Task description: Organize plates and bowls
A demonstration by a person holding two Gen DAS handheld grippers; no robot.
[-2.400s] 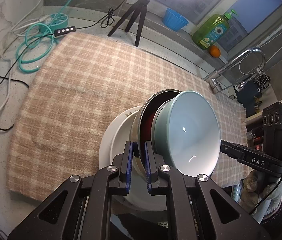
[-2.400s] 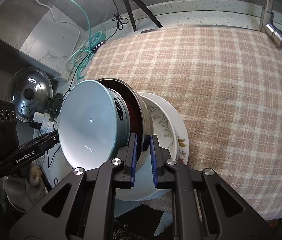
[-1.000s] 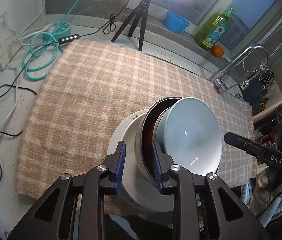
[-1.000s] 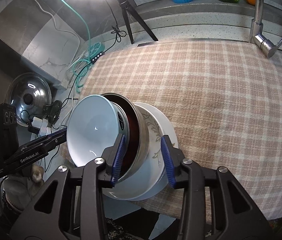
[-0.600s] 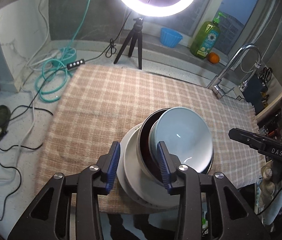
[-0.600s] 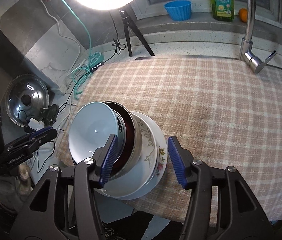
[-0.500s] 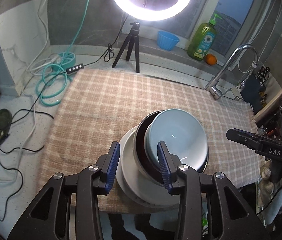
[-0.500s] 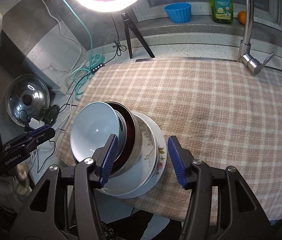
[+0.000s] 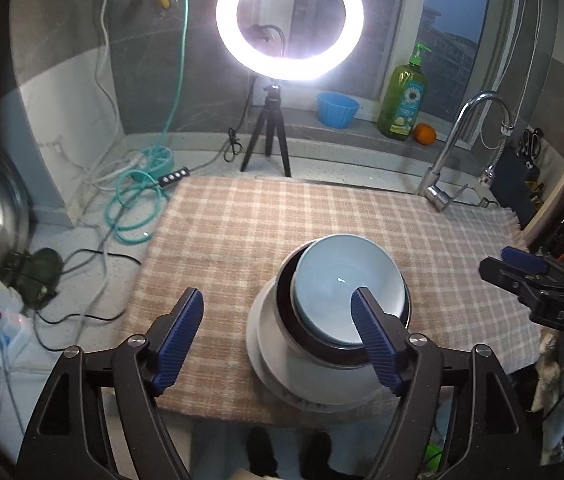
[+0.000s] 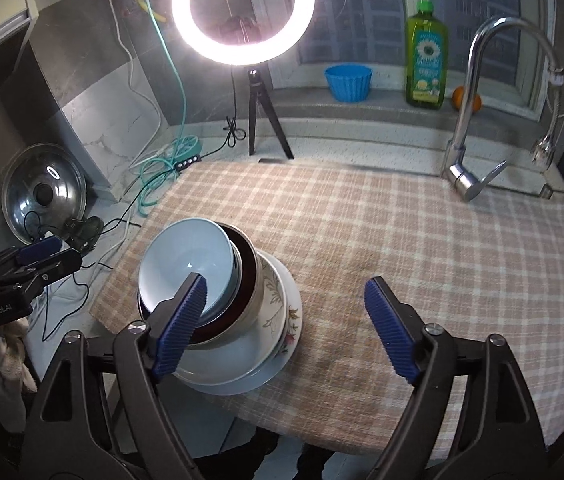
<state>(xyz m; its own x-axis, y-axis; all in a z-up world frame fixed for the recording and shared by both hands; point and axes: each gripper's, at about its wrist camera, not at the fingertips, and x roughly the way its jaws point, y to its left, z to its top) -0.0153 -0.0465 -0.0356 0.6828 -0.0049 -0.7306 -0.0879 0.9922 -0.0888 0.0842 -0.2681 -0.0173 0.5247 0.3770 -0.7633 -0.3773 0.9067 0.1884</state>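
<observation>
pale blue bowl (image 9: 346, 280), plaid tan cloth (image 9: 242, 232)

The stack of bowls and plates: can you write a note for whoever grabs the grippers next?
Left gripper: jaws opening, nothing between them.
Right gripper: jaws opening, nothing between them.
Things: light blue bowl nested in the metal bowl, on the white plates, at the near edge of the checked cloth.
Done: stack set down and let go.
Left: nothing loose in view; check that the stack sits steady.

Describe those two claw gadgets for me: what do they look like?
Both match. The left claw and right claw each have two angular matte black plastic arms with triangular cut-outs, silver round bolt heads at the joints, and ribbed blue rubber pads on the fingers. White lettering marks their sides: "DAS" on the right one, "GenRobot.AI" on the left.
</observation>
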